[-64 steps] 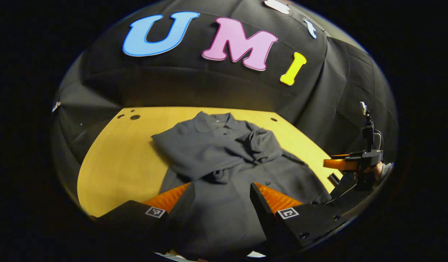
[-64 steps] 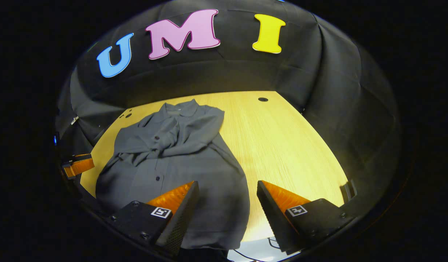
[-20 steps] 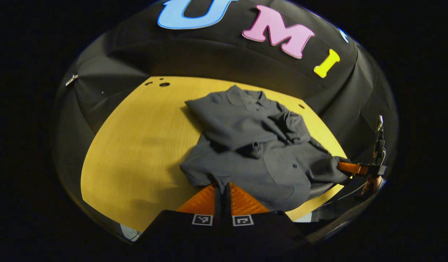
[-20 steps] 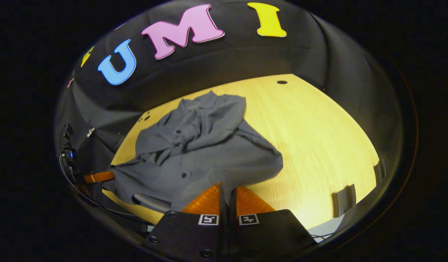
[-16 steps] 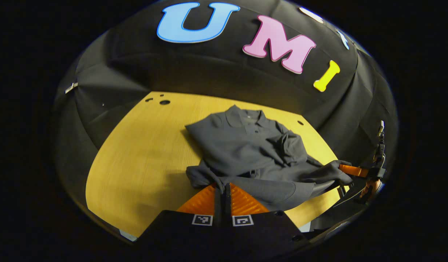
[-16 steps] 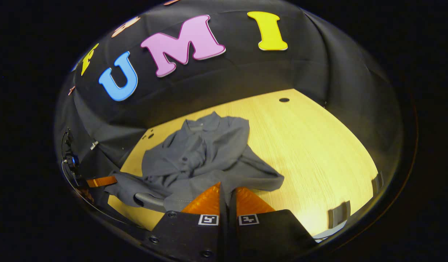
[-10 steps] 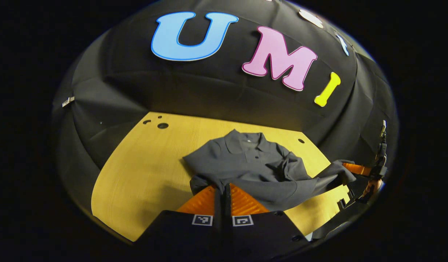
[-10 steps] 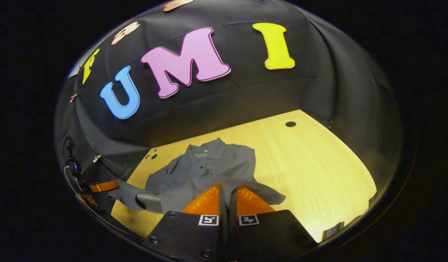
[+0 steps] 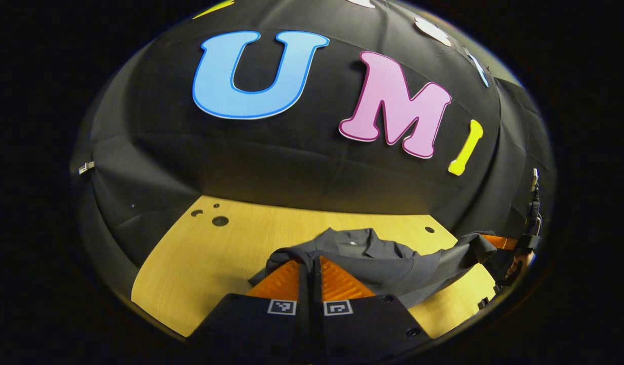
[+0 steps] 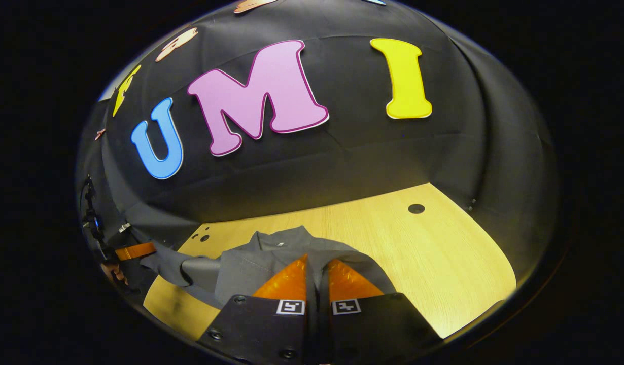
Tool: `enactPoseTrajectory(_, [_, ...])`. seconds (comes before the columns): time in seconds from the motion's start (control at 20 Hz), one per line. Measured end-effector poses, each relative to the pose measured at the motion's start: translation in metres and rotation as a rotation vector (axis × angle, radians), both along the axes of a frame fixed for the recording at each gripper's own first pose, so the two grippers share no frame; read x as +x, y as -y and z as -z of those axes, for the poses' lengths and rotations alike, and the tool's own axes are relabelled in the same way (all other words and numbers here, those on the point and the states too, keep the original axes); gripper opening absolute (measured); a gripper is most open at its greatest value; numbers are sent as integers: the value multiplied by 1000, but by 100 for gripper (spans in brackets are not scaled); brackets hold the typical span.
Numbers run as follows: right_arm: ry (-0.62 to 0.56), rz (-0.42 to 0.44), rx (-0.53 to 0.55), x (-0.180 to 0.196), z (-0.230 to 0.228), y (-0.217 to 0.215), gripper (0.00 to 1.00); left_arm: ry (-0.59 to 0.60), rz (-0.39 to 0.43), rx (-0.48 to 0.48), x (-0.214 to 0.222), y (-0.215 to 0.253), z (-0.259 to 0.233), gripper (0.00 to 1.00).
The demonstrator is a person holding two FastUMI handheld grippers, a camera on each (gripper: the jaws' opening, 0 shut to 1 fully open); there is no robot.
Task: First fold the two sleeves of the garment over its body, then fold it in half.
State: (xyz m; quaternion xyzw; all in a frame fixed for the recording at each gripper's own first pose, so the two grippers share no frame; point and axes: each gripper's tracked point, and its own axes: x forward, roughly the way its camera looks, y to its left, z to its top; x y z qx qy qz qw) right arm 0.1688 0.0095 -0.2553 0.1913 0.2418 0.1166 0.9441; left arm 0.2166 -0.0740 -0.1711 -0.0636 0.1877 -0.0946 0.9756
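Observation:
A dark grey button shirt (image 9: 378,261) lies on the yellow wooden table (image 9: 210,258), sleeves folded over its body. My left gripper (image 9: 312,259) is shut on one corner of the shirt's hem, held up close over the collar (image 9: 353,244). In the right gripper view my right gripper (image 10: 316,259) is shut on the other hem corner, above the shirt (image 10: 251,266) near its collar (image 10: 282,242). The hem hangs stretched between both grippers. The right gripper (image 9: 494,240) appears at the far right of the left gripper view, and the left gripper (image 10: 135,250) at the far left of the right gripper view.
The table (image 10: 444,258) has bare wood to the right of the shirt, with a round hole (image 10: 416,208) near the back. Small holes (image 9: 219,221) mark the back left corner. Black cloth walls close in right behind the table.
Both grippers went from open over the hem to shut on its corners. They have since lifted the hem and carried it forward over the shirt toward the collar.

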Motion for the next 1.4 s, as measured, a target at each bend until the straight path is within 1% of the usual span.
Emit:
enactPoseTrajectory(0.3, [10,-2,-15,57,27,-8,5,39,-20,29,62,6,13,6])
enactPoseTrajectory(0.5, [-6,-6,-20,90,57,-13,5,32,-33,47,99,9,36,5])
enactPoseTrajectory(0.6, [-17,-14,-30,103,72,-18,5,26,-38,72,114,10,49,5])
enactPoseTrajectory(0.8, [-46,-25,-50,128,108,-27,5,-7,-50,107,141,9,86,5])
enactPoseTrajectory(1.05, [-84,-44,-80,151,151,-42,5,-59,-67,157,163,2,129,5])
enactPoseTrajectory(1.25, [-124,-60,-99,155,178,-50,5,-114,-81,168,167,-1,157,5])
enactPoseTrajectory(1.4, [-161,-54,-94,155,192,-51,5,-178,-90,169,164,-1,181,5])
